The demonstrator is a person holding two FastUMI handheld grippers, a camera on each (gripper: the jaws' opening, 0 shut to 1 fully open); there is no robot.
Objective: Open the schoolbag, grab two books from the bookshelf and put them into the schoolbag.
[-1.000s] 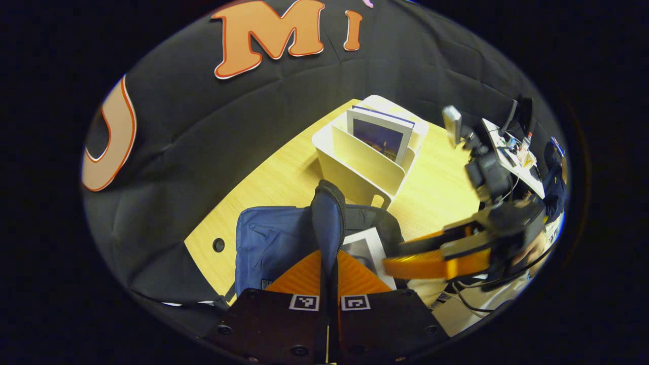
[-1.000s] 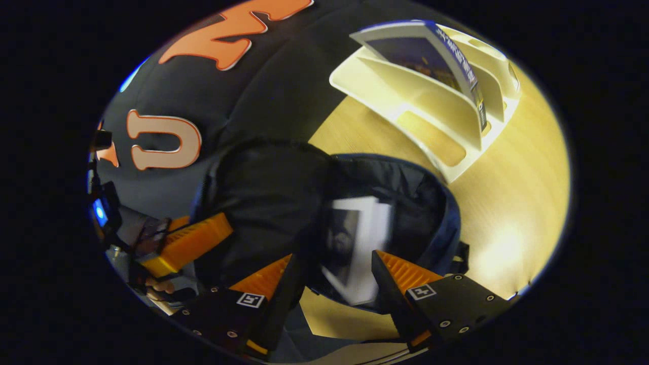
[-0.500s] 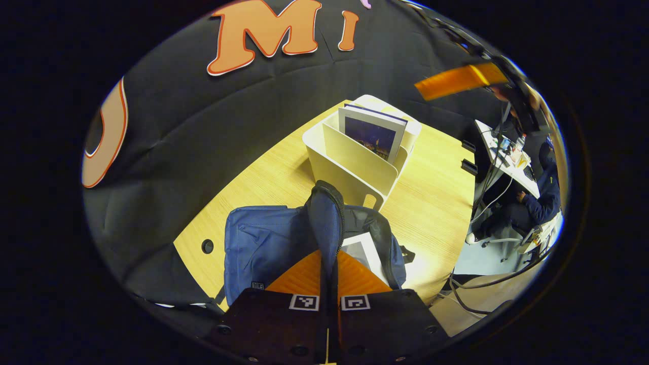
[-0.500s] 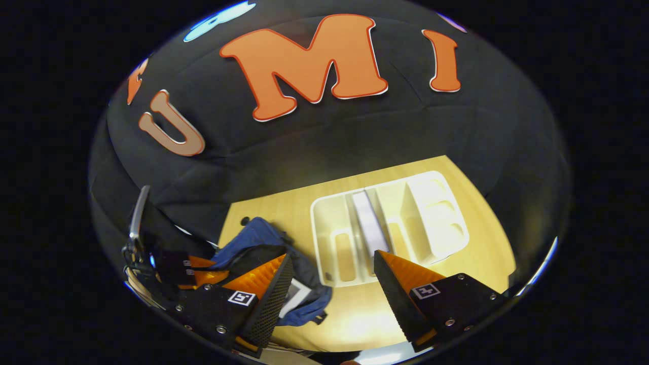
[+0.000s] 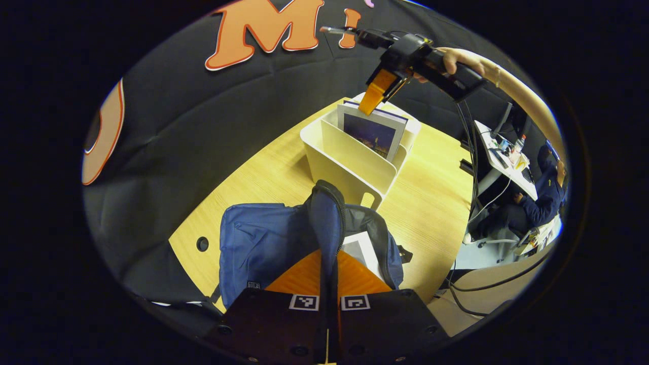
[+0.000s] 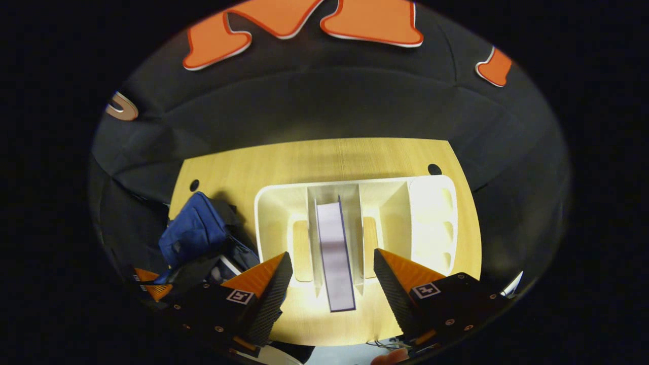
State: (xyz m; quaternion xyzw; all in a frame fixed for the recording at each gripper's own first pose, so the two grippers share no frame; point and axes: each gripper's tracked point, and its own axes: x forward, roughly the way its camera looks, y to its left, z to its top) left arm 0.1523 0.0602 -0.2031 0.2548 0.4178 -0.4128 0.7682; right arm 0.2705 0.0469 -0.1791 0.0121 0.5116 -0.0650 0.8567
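The schoolbag (image 5: 263,243) lies open on the table (image 5: 436,197), beside the bookshelf (image 5: 350,162). The left gripper (image 5: 328,268) is clamped together on the bag's raised flap (image 5: 327,223), holding the opening wide. One book (image 5: 362,251) sits inside the bag, so the first transfer appears complete. The second book (image 6: 334,258) stands upright in a middle slot of the bookshelf. The right gripper (image 6: 332,271) hangs directly above it, fingers apart, one on either side of the book's top edge and clear of it. Remaining work, by estimate: lower the gripper, close on the book, lift it out, and place it in the bag.
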